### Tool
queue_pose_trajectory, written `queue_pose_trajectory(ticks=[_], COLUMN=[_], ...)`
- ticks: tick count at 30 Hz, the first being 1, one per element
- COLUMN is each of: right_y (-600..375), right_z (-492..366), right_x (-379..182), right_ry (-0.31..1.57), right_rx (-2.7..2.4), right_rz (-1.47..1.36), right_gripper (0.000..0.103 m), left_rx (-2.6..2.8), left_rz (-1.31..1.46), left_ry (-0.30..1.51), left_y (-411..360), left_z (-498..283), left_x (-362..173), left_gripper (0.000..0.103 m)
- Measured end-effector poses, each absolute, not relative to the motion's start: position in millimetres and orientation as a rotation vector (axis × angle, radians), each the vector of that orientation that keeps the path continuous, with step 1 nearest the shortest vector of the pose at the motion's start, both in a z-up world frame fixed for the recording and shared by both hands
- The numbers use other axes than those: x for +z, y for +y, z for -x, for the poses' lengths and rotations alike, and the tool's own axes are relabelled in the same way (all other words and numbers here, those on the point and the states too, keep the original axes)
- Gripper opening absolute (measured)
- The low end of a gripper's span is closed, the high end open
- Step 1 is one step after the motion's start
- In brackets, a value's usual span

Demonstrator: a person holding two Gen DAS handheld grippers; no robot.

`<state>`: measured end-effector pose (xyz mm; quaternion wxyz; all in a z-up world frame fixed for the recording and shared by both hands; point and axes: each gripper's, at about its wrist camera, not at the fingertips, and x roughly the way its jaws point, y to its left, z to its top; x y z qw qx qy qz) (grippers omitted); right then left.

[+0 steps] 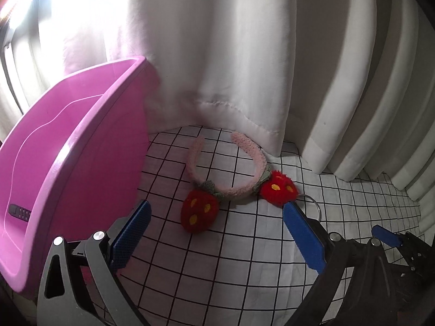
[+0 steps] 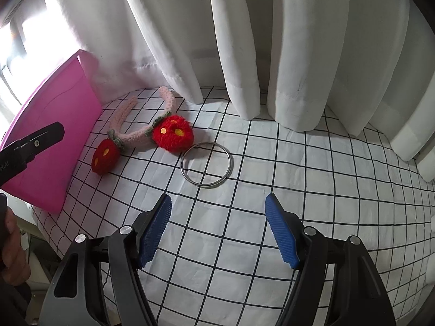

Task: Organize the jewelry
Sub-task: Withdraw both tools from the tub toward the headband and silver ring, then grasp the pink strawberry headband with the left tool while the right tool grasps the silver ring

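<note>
Writing on bin (image 1: 68, 146) illegible

Both grippers same build: left gripper (image 1: 216, 218) and right gripper (image 2: 218, 212) have blue ribbed pads (image 2: 154, 231) on black finger carriers, grey-black slotted linkage arms, round silver pivot screws (image 2: 125, 229). White lettering on the left gripper's side, partly cut off.

Only cut-off letters, too partial to read, mark the left tool (image 2: 32, 146).
</note>
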<state>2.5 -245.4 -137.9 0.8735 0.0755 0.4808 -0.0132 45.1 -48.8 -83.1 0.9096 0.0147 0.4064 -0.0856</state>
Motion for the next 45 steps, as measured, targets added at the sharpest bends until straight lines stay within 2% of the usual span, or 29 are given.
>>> queue_pose_trajectory(ticks=[17, 45], right_y=[-248, -239], right_z=[-41, -71], right_x=[-188, -209], right_ry=[1.045, 1.036], right_rx=[-0.076, -0.132], right_rz=[-0.219, -0.175], right_gripper=[0.068, 0.068], left_rx=[-0.225, -0.094], left_rz=[-0.043, 0.055], left_ry=[0.936, 1.033], left_y=[-73, -37], left_z=[-127, -184], left_x=[-145, -192], left_gripper=[0.096, 0.096])
